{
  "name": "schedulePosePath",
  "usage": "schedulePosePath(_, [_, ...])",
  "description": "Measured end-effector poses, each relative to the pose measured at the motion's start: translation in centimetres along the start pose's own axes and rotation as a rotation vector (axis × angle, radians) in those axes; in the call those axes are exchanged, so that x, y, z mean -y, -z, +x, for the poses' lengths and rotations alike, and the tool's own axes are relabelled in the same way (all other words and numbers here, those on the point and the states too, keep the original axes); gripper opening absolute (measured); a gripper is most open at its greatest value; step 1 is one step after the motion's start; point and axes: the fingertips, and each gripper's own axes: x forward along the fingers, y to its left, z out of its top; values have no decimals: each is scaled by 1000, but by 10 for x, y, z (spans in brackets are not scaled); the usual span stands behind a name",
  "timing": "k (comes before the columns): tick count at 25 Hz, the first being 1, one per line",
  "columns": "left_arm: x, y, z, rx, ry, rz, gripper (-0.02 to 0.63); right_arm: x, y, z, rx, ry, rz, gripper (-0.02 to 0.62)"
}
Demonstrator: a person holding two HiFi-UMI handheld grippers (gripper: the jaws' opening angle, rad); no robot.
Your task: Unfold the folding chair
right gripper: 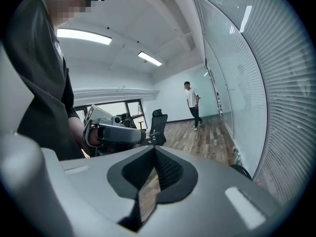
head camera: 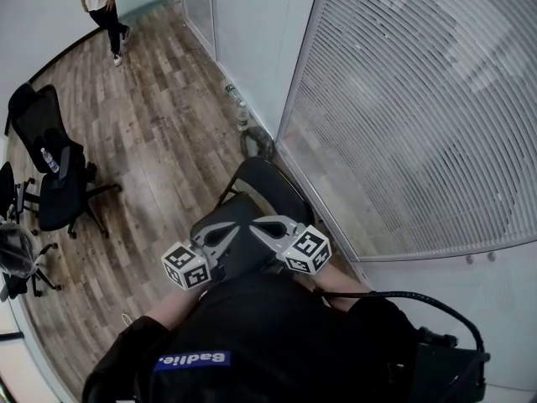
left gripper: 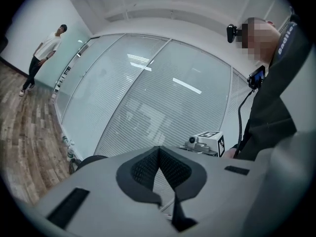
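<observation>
Closest, my grey plastic left gripper (left gripper: 159, 151) and right gripper (right gripper: 153, 149) are closed, empty, near the black rounded folding chair (head camera: 273, 183) beside ribbed glass (head camera: 403, 116).

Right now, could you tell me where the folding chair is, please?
In the head view the folding chair stands at centre, against the glass wall, just ahead of the left hand-held gripper and right hand-held gripper.

The left tool (left gripper: 159, 149) is held with jaws closed together on nothing; the right tool (left gripper: 206, 142) is seen just beyond it, rightward.
</observation>
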Motion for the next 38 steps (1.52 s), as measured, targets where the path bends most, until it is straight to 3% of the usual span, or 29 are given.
schedulePosePath(8, [25, -13, -4, 15, 17, 127, 6, -28, -35, -13, 106, -8, -87, 3])
schedulePosePath(13, [31, -21, 0, 15, 17, 172, 6, -25, -46, -22, 150, 8, -76, 3])
schedulePosePath(38, [32, -11, 0, 1, 21, 169, 6, -25, -34, -22, 134, 8, -55, 2])
